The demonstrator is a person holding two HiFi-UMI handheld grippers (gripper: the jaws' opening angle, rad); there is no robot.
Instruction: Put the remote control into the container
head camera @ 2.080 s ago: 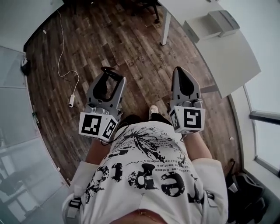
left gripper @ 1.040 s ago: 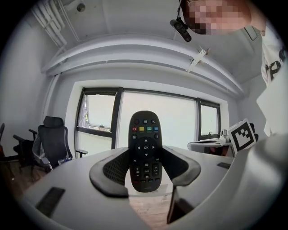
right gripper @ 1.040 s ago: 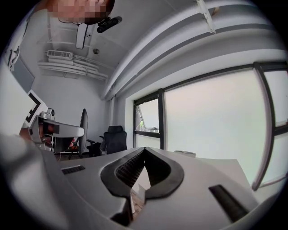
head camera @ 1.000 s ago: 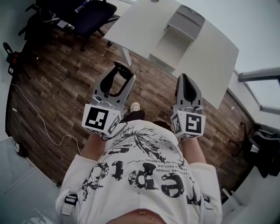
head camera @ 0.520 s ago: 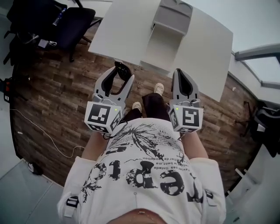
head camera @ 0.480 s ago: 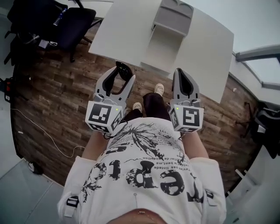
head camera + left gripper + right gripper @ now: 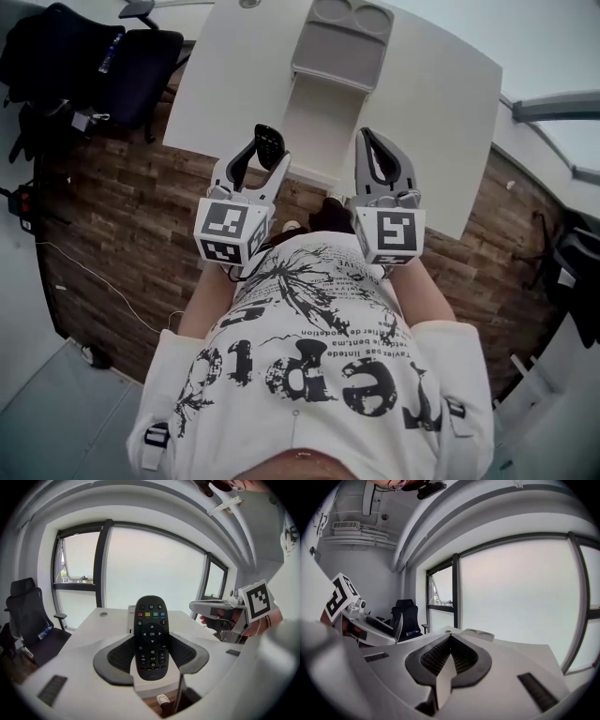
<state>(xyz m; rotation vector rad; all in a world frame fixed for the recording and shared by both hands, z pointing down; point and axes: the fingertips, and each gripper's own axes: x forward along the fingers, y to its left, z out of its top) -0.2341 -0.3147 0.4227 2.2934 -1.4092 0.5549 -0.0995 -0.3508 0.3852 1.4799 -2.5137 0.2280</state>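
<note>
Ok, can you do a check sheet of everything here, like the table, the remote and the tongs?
surface: white table, bare apart from the container.
job's things: grey container on the table ahead of the tongs, looks empty; black remote not yet in it.
clutter: nothing seen.
grippers: left tongs closed on the remote; right tongs shut, holding nothing.
cables: thin white cord lying on the wooden floor.
surroundings: black chair by the table's left end; big windows behind the table.
</note>
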